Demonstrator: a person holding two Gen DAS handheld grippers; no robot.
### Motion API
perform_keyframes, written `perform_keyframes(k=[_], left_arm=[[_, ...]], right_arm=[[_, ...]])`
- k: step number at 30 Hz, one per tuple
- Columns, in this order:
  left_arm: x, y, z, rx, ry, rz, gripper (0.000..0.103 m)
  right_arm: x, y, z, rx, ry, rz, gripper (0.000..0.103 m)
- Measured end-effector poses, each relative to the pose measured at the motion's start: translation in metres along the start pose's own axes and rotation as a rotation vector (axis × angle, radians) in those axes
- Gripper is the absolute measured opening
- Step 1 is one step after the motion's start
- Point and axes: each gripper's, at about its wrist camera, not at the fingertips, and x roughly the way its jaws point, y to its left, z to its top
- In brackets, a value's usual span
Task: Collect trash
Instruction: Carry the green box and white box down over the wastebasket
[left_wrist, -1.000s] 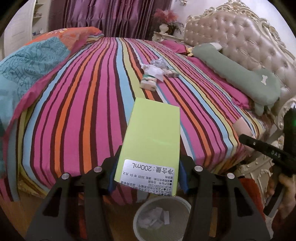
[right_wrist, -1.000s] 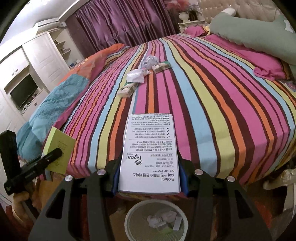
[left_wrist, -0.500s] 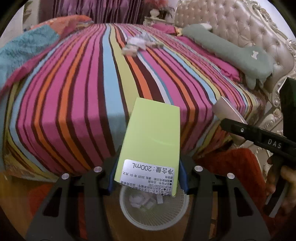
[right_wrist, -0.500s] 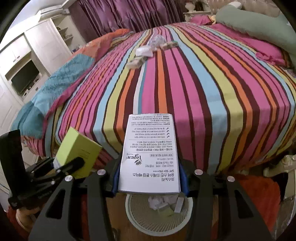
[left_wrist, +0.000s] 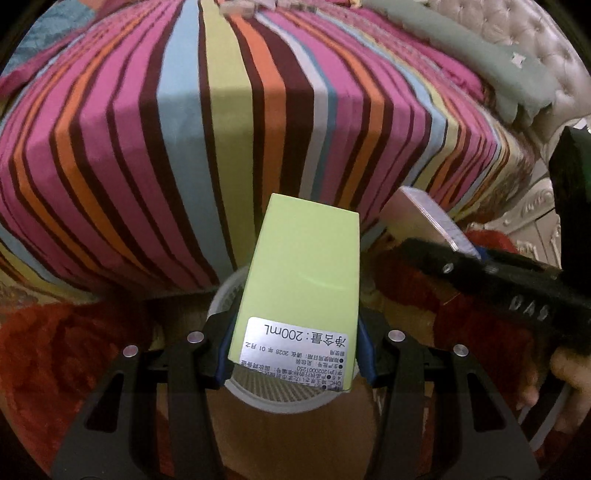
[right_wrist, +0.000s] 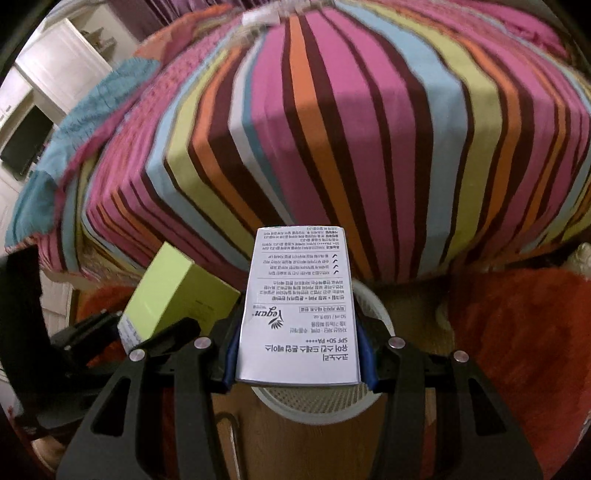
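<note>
My left gripper (left_wrist: 293, 347) is shut on a lime-green carton (left_wrist: 303, 273) with a white label, held over a white mesh waste bin (left_wrist: 280, 400) on the floor. My right gripper (right_wrist: 297, 354) is shut on a silver-white printed box (right_wrist: 301, 306), which hangs above the same bin (right_wrist: 314, 400). The green carton (right_wrist: 173, 295) and the left gripper show at the left of the right wrist view. The right gripper's black body and its box (left_wrist: 424, 216) show at the right of the left wrist view. The boxes hide the bin's contents.
The bed with a striped cover (left_wrist: 221, 129) rises just beyond the bin; small bits of trash (right_wrist: 262, 16) lie far up on it. A red rug (right_wrist: 524, 339) flanks the bin on the wooden floor. A green pillow (left_wrist: 480, 59) and a padded headboard (left_wrist: 535, 40) are at the right.
Both grippers have sunk toward the floor and tipped downward with their boxes. The bin has come up under both boxes, and the bed top has slid to the upper edge of both views.
</note>
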Motion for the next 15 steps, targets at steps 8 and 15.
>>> perform_keyframes(k=[8,15], left_arm=[[0.046,0.011,-0.008,-0.055,0.165,0.002,0.051],[0.086,0.018,-0.018,-0.093,0.311,0.015,0.051]], right_arm=[[0.038,-0.01,-0.01,0.029,0.137,-0.038,0.047],[0.067,-0.013,-0.011,0.018,0.218,-0.094,0.047]])
